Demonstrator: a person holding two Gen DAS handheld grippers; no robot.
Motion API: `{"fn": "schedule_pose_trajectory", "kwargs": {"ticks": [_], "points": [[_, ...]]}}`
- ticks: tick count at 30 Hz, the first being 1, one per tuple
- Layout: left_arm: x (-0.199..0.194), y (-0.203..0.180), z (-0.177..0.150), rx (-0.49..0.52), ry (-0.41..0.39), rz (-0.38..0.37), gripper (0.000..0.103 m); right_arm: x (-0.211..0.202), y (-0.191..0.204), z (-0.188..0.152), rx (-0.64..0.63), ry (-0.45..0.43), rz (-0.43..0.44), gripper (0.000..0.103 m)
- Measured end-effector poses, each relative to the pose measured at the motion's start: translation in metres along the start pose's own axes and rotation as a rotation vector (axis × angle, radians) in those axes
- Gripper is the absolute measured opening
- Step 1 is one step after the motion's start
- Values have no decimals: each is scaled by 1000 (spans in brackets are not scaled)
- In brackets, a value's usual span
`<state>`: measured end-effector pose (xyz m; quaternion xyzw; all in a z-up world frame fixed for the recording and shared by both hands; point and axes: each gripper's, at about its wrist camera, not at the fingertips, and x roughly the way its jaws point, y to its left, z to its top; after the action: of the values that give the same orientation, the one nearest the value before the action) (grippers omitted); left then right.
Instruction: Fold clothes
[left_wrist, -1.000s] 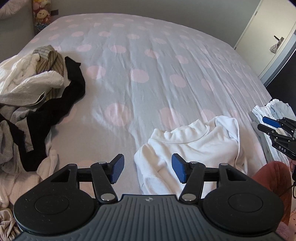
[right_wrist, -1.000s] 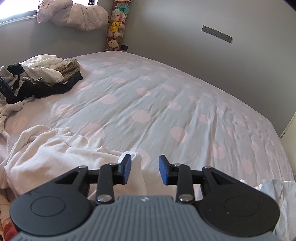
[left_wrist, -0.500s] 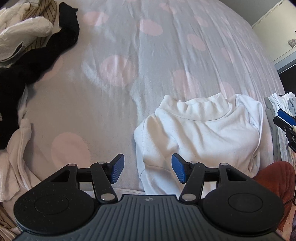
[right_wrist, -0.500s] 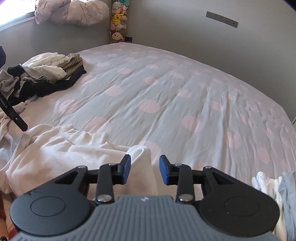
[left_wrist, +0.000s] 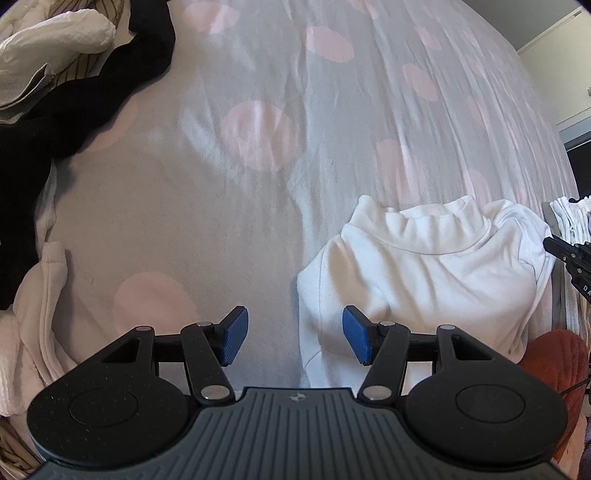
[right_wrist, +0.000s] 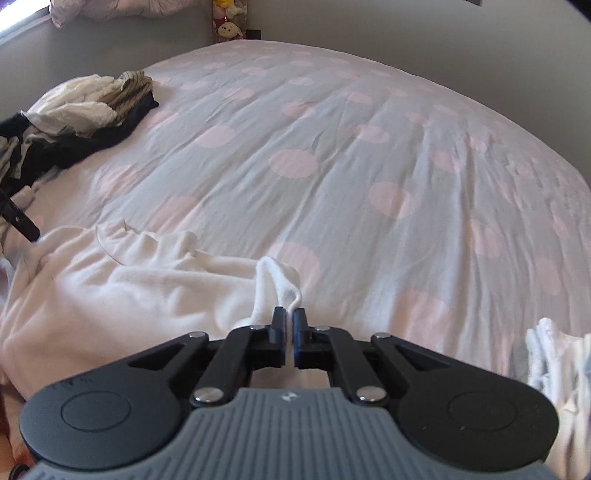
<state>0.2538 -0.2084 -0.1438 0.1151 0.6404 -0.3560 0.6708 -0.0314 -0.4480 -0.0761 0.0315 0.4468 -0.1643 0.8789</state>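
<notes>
A white high-neck sweater (left_wrist: 424, 280) lies on the polka-dot bed, collar toward the far side. In the right wrist view the sweater (right_wrist: 122, 291) spreads to the left. My left gripper (left_wrist: 291, 338) is open just above the sweater's left edge, one pad over the sheet and one over the fabric. My right gripper (right_wrist: 290, 325) is shut on a raised fold of the sweater's right edge, which lifts off the bed. The right gripper's body shows at the far right of the left wrist view (left_wrist: 570, 258).
A pile of unfolded clothes (left_wrist: 59, 85), white, striped and black, lies at the left of the bed and shows in the right wrist view (right_wrist: 81, 118). Folded white clothes (right_wrist: 550, 354) lie at the right edge. The grey sheet with pink dots (right_wrist: 332, 166) stretches beyond.
My right gripper has closed on the sweater's edge; it was open before. My left gripper has dropped lower and closer to the sweater's left side, still open.
</notes>
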Motion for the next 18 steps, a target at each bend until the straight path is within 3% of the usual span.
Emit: {"fn": "schedule_pose_trajectory", "kwargs": {"ticks": [10,12,14,18], "points": [[19,-14,1,68,66,17,55,-31,-43,-47,62,106,-102,4],[24,-15,1,68,72,13,48,-30,-45,-55,77,117,-104,2],[28,-15,1,59,75,-12,32,-28,-46,-59,91,120,-93,2],[28,-26,-3,83,45,-23,15,-31,-38,-57,80,105,-68,3]]}}
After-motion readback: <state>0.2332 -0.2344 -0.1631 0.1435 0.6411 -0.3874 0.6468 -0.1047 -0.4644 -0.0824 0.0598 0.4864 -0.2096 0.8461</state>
